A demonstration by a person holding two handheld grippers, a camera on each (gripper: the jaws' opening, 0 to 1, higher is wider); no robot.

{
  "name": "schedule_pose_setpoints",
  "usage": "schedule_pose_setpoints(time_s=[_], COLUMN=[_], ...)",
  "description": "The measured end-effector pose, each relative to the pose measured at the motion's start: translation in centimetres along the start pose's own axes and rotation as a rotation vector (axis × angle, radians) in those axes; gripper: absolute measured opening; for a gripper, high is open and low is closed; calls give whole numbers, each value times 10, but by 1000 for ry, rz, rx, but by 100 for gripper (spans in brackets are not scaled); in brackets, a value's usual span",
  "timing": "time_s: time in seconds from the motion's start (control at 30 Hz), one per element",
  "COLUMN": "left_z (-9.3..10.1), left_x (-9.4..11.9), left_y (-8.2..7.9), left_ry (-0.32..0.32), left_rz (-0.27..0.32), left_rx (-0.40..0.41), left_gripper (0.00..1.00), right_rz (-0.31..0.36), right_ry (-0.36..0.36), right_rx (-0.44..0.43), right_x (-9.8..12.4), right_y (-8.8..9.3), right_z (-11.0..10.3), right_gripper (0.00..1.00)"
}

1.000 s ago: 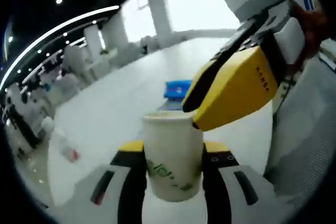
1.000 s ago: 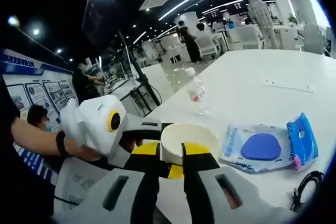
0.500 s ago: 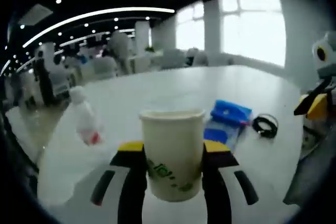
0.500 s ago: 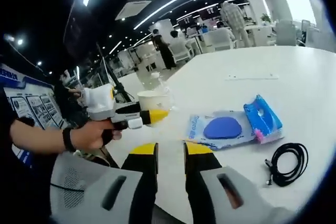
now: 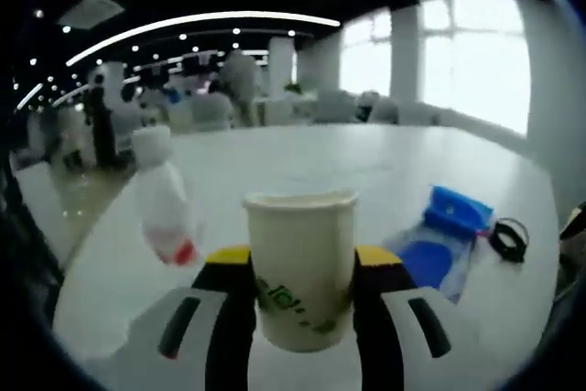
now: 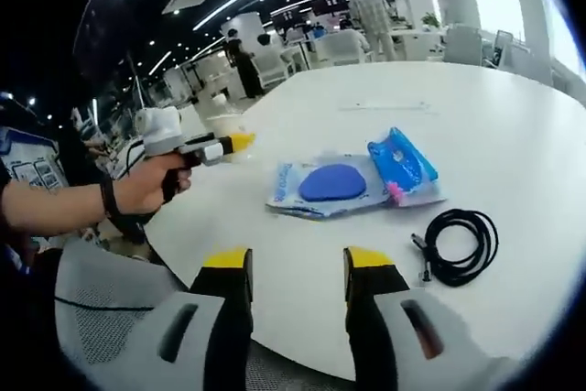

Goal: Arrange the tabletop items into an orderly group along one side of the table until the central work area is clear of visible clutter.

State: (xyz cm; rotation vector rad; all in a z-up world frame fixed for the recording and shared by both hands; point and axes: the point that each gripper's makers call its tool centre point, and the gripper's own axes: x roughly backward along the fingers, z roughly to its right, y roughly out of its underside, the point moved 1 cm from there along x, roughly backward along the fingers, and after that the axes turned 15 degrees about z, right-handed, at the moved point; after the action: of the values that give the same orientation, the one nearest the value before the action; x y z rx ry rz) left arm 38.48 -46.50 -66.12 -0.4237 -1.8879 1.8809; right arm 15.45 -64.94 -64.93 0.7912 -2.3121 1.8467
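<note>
The paper cup [image 5: 300, 274] stands upright between the yellow-tipped jaws of the left gripper [image 5: 300, 283], which is clamped on its sides above the white desk [image 5: 366, 167]. Left of the cup in the left gripper view is a clear bottle [image 5: 165, 208]; to the right lie a blue wipes pack [image 5: 430, 263], a blue pouch [image 5: 458, 211] and a coiled black cable [image 5: 506, 238]. In the right gripper view, the right gripper [image 6: 298, 295] has its jaws apart and holds nothing, near the desk's edge, with the wipes pack [image 6: 320, 185], pouch [image 6: 400, 162] and cable [image 6: 458, 244] beyond. A hand [image 6: 146, 185] holds the left gripper [image 6: 240, 141] at the left.
</note>
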Motion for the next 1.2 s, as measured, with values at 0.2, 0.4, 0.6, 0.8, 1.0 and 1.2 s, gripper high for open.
schedule_pose_setpoints(time_s=[0.2, 0.4, 0.6, 0.8, 1.0, 1.2], left_z=[-6, -19, -28, -40, -36, -34], left_x=[-24, -43, -59, -65, -65, -59], left_y=[13, 26, 36, 55, 55, 71], left_ry=[-9, -47, -66, -87, -83, -84], left_rz=[24, 34, 37, 6, 29, -33], left_rx=[-8, -11, -4, -20, 5, -6], left_gripper=[38, 37, 36, 37, 38, 40], right_rz=[-21, -35, -43, -51, -39, -51], right_ry=[41, 40, 48, 40, 20, 15], right_rx=[-26, -9, -18, -14, -52, -46], right_x=[14, 15, 18, 17, 16, 16], right_y=[11, 8, 10, 13, 11, 14], right_z=[14, 16, 17, 16, 11, 10], right_gripper=[39, 37, 36, 35, 31, 31])
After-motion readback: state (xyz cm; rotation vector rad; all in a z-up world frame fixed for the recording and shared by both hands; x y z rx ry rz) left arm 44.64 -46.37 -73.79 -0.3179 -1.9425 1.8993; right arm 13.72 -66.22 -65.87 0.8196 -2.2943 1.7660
